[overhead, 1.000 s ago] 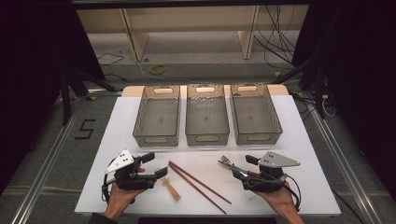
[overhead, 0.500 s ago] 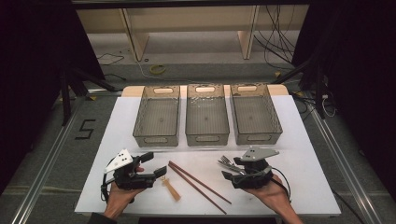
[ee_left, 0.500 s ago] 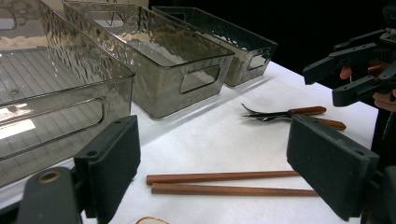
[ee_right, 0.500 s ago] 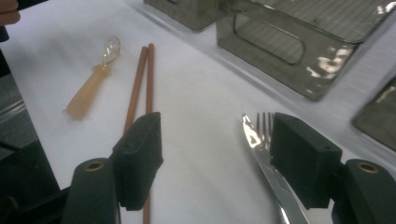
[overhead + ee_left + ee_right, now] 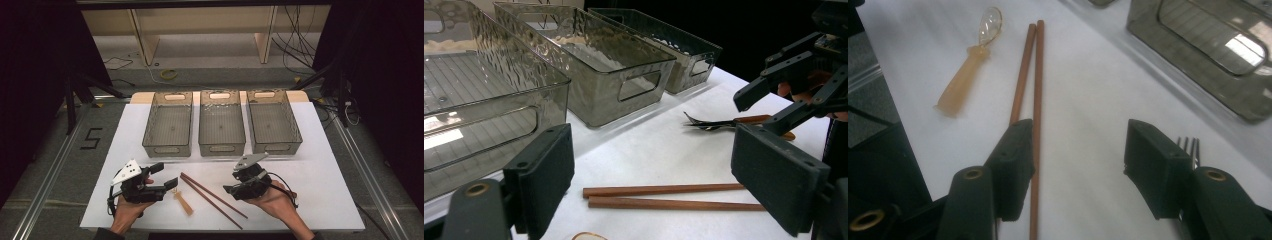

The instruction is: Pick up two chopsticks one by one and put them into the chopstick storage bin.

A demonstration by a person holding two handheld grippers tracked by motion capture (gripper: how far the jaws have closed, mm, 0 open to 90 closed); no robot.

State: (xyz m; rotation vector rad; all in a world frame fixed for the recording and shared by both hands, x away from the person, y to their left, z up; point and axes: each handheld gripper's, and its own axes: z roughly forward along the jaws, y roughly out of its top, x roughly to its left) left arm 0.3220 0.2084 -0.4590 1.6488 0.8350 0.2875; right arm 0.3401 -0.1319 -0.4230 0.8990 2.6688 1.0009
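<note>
Two brown chopsticks (image 5: 212, 199) lie side by side on the white table (image 5: 320, 185), with a small spoon (image 5: 181, 201) with a pale handle to their left. My left gripper (image 5: 167, 176) rests open at the front left, its jaws aimed at the chopsticks (image 5: 664, 196). My right gripper (image 5: 229, 190) hovers open just right of them. Its jaws have just been closing with nothing between the pads. In the right gripper view, the chopsticks (image 5: 1037, 100) run past the left jaw and a fork (image 5: 1190, 145) peeks out beside the right jaw. The fork (image 5: 716, 122) lies under that gripper (image 5: 754, 112).
Three clear grey bins stand in a row behind the utensils: left (image 5: 168, 125), middle (image 5: 221, 122), right (image 5: 272, 120). Nothing lies in them. Bare table stretches to the right of my right hand. The table's front edge is close under both hands.
My right gripper has slid left over the fork toward the chopsticks, and its jaws have narrowed. The left gripper has stayed put.
</note>
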